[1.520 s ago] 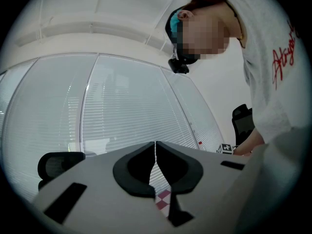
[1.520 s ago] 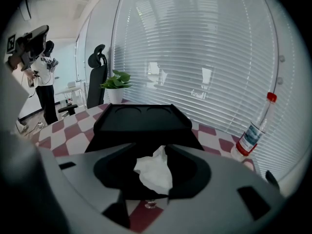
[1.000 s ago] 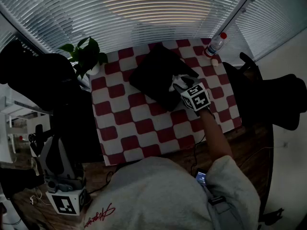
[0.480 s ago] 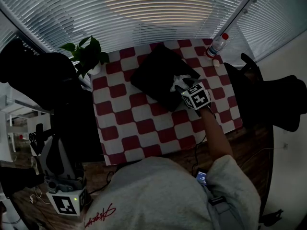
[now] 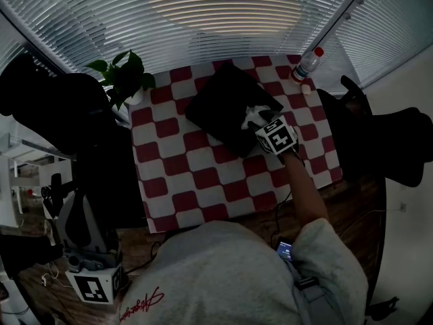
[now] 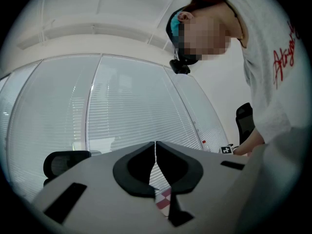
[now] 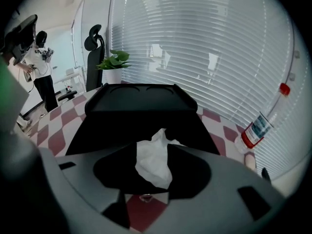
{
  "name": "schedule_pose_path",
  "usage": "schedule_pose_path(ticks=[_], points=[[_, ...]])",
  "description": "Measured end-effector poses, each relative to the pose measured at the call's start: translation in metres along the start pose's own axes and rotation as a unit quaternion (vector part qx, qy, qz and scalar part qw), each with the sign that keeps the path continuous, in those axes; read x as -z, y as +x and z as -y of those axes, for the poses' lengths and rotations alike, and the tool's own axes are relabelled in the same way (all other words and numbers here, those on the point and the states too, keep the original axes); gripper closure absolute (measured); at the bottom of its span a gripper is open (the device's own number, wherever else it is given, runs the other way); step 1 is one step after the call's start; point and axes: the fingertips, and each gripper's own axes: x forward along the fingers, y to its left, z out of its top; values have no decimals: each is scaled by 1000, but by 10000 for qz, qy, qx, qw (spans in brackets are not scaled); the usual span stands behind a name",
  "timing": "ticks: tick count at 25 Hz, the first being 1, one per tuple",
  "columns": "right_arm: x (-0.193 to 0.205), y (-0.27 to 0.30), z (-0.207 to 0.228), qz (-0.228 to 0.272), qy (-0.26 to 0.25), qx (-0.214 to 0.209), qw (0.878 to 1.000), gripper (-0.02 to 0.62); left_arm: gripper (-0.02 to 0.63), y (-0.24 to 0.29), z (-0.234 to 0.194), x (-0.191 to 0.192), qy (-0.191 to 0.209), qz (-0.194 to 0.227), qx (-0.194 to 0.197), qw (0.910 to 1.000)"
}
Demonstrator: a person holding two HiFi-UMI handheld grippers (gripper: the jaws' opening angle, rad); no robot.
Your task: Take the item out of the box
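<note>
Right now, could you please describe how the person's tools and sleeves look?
Both the left tool and right tool have pale grey bodies with black pads, each carrying a cube with black-and-white square markers. The person wears a light grey sweatshirt with red lettering.

An office: a headrest desk chair point(image 7: 92, 67), slatted window blinds point(image 7: 195, 48) and a potted plant point(image 7: 113, 60).

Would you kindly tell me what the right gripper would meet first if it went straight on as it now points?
Most likely the white tissue, which stands between the right gripper's open fingers, and right behind it the black box it sticks out of. The exact depth is unclear.
</note>
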Motion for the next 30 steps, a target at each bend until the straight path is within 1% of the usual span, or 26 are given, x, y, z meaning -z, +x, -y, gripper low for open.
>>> schedule_pose_path(ticks=[4,12,17,21,27,30], points=[[-1,0,1,14,-86,30,10000,389,586,1,0,-4,-29,64,-22,10000],[1,5,4,-112,-189,26,9998,367,586,-2,-2,1,-5,-28,-98,9999],[3,8,4,-161,-184,1,9997,367,586,0,-2,-2,-93,37,-134,9999],[2,9,5,-184,-249,36,9995,367,586,-4,-2,-1,-35,-10,-163,9999],[5,11,7,-323,-387,116,9987,396,586,-1,-1,-2,-46,-1,-122,9999],[6,12,7,-392,-495,118,9979,419,586,3,-2,-7,-74,90,-133,9998]])
